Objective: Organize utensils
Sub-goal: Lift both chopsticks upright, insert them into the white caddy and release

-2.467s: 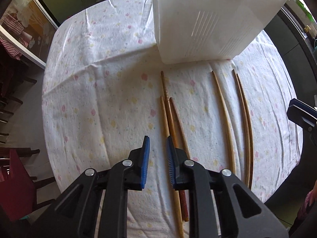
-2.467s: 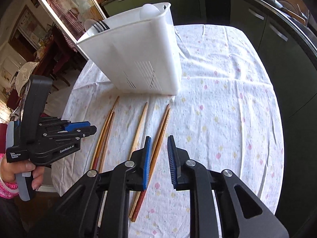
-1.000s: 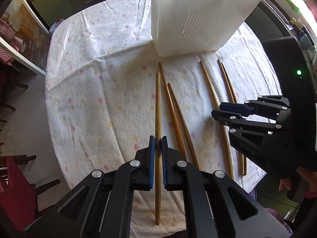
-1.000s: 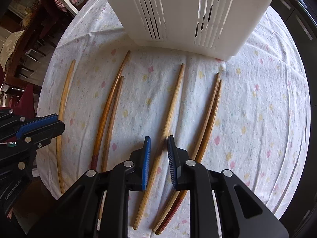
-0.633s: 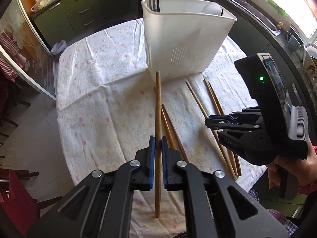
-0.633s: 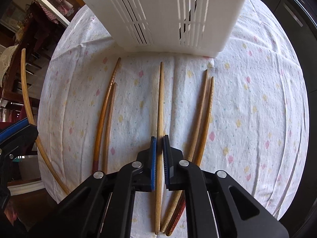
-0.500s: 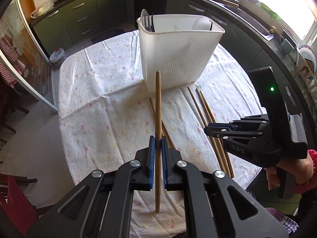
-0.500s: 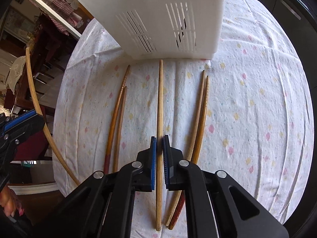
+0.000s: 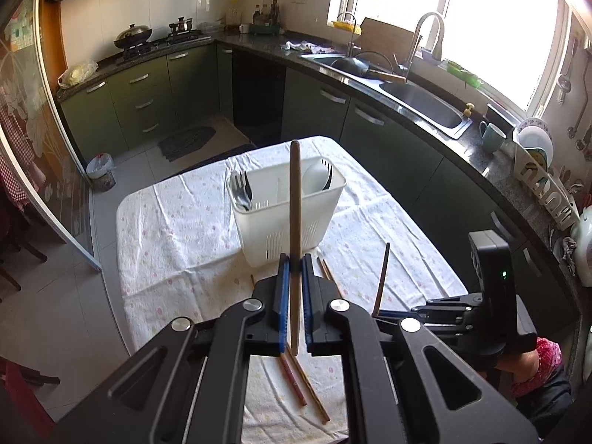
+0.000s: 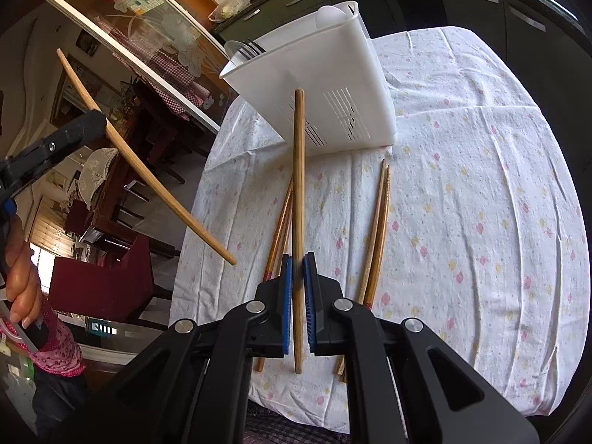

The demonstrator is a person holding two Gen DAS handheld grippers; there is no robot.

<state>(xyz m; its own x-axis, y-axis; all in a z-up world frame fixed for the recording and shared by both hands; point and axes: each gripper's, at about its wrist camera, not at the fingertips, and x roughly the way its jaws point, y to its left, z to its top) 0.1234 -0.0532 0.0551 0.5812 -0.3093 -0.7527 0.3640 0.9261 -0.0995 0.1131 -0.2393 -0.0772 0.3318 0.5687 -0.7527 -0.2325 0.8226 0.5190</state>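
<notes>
- The left gripper (image 9: 292, 281) has its fingers squeezed tight on one chopstick (image 9: 295, 229), lifted up in the air.
- The right gripper (image 10: 298, 277) pinches another chopstick (image 10: 298, 199) the same way.
- Both sticks are up high, likely to drop into the white utensil holder (image 9: 292, 218).
- Four more chopsticks (image 10: 377, 229) lie on the table (image 10: 481, 203).

Ahead of left hand-held gripper (image 9: 292, 270): utensil caddy (image 9: 286, 218), forks (image 9: 240, 190) filling its left end, spoon (image 9: 314, 177) its right; middle slot open. Bare desk (image 9: 166, 229) left.
</notes>
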